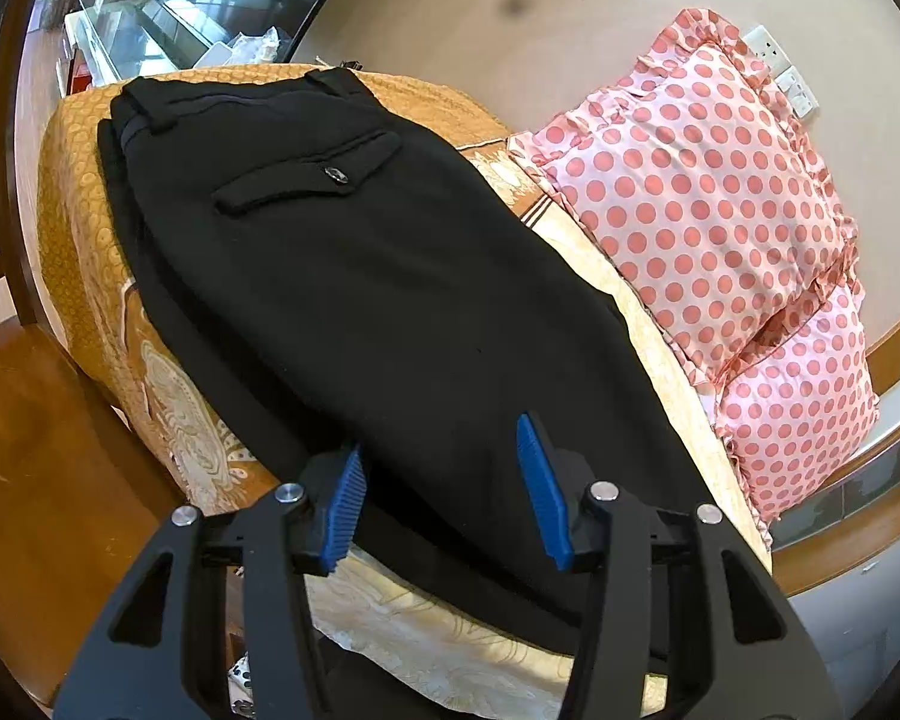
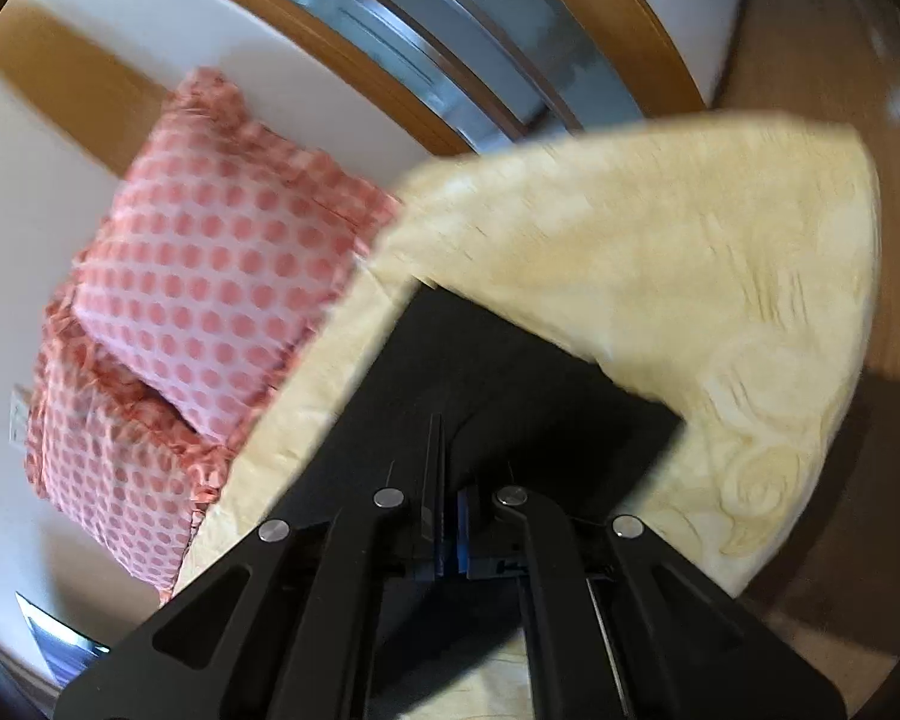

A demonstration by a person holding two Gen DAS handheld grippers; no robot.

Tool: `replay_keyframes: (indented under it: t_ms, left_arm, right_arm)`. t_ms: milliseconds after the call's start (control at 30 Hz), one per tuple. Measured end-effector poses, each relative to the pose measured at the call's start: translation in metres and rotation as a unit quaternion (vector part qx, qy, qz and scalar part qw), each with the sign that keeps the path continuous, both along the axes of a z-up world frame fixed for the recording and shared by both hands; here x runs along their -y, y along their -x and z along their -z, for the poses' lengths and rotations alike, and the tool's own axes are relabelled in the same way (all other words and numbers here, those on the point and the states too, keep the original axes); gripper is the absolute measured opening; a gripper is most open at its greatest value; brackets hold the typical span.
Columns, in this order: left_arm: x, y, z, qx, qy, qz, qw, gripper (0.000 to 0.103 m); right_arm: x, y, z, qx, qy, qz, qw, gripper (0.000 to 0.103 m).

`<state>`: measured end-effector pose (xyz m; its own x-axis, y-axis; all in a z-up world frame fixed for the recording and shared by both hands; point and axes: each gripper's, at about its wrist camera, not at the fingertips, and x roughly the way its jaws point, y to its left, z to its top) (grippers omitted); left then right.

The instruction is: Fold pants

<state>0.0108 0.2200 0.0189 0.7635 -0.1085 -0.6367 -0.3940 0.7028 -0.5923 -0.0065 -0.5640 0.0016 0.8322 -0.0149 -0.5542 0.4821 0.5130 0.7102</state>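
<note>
Black pants [image 1: 354,276] lie lengthwise on the bed [image 1: 78,228]; left tool [image 1: 444,498] gapes above them, right tool [image 2: 447,516] pinches the leg end. Risk: fabric slipping free, spoiling the fold.

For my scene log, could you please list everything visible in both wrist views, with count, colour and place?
pants: one pair, black, laid lengthwise on the bed, waistband at the far end, back pocket up
bedspread: one, golden yellow, patterned, covering the bed
pillows: two, pink with red dots, stacked against the wall beside the pants
wall sockets: white, on the wall behind the pillows
floor: brown wood, beside the bed
left gripper: black with blue fingers, open over the pants' near end
right gripper: black, shut on the pants, view blurred
</note>
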Motion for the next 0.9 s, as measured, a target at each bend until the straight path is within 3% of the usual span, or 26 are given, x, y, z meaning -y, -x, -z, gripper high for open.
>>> replay_keyframes:
  t_ms: [100,133,233,333,433,900]
  left_arm:
    - [-0.001,0.0,0.001,-0.006,-0.009,-0.004,0.9999,0.035]
    - [-0.003,0.0,0.001,-0.009,-0.014,-0.005,0.9998,0.02]
    - [-0.006,0.005,-0.001,-0.003,-0.006,-0.001,1.0,0.013]
    - [0.0,0.016,-0.005,0.002,-0.032,0.005,0.9995,0.011]
    - [0.006,0.024,0.001,-0.008,-0.055,0.006,0.9984,0.01]
    - [0.002,0.027,0.007,-0.005,-0.056,0.014,0.9983,0.016]
  right_arm:
    - [-0.002,-0.001,0.004,0.002,0.004,0.002,1.0,0.003]
    - [-0.002,-0.002,0.002,0.006,0.006,0.001,1.0,0.003]
    - [0.0,0.008,-0.013,0.04,0.008,0.007,0.999,0.003]
    - [-0.004,0.012,-0.017,0.02,0.029,0.015,0.999,0.003]
    - [0.0,0.013,0.003,-0.004,0.01,0.02,1.0,0.003]
    - [-0.001,0.01,0.006,-0.014,0.025,0.015,0.999,0.002]
